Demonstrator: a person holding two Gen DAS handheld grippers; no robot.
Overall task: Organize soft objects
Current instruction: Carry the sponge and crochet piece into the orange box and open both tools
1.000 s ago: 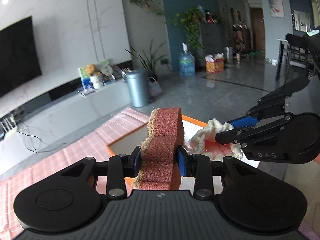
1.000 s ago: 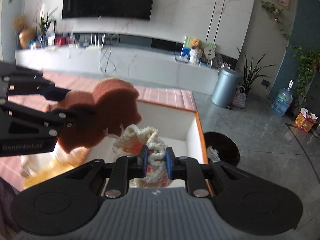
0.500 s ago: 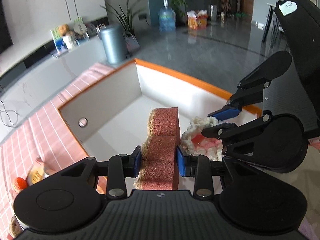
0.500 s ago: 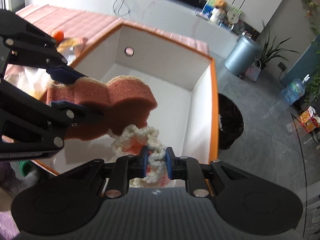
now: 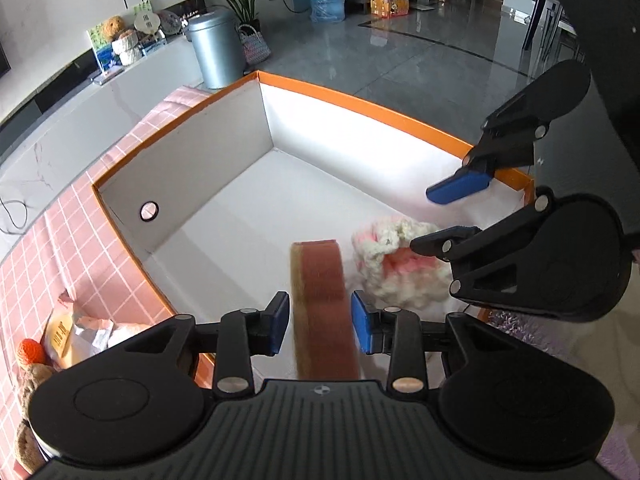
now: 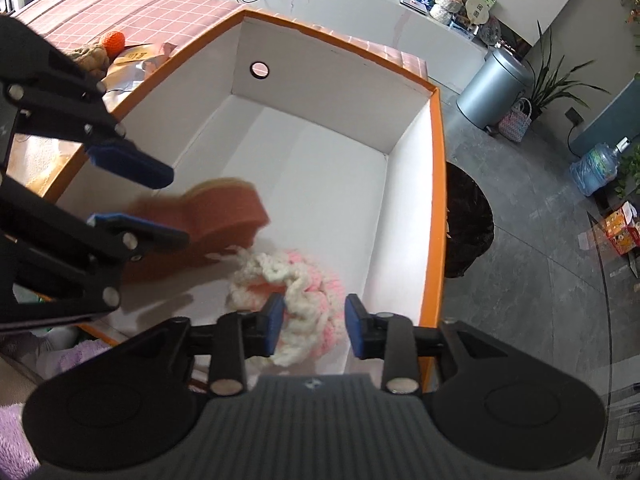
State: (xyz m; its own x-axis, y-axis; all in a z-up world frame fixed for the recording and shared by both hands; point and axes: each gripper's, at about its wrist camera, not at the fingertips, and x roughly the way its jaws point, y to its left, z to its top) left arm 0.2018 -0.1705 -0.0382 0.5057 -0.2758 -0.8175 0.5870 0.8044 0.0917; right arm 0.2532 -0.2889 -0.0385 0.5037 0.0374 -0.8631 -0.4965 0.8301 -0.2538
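Pink checked cloth covers the tabletop (image 5: 52,240), and a white box with an orange rim (image 5: 360,104) stands on it above a grey tiled floor.

Left tongs (image 5: 320,322): the jaws are opening. The red sponge (image 5: 322,300) stands on edge between the blue pads, with a visible gap on each side, so it is no longer pinched. It appears blurred in both views, which suggests it is dropping toward the box floor near the front wall.

Right tongs (image 6: 314,326): the jaws are opening. The pink and cream knitted piece (image 6: 296,284) lies partly between the pads and is not gripped. It sits on or just above the box floor, just beside the sponge and close to the right wall.

Other soft things, including an orange knitted ball (image 6: 113,41), lie on the cloth outside the box.

Possible faults from this state:
- The sponge, released on its narrow edge, may topple onto the knitted piece. Cause: a tall, thin shape with no side support.
- A yarn loop may catch on a blue pad when the right tongs lift. Cause: loose knit lying against the inner pad.
- The two tongs may knock together on withdrawal. Cause: they work close together in one corner of the box.
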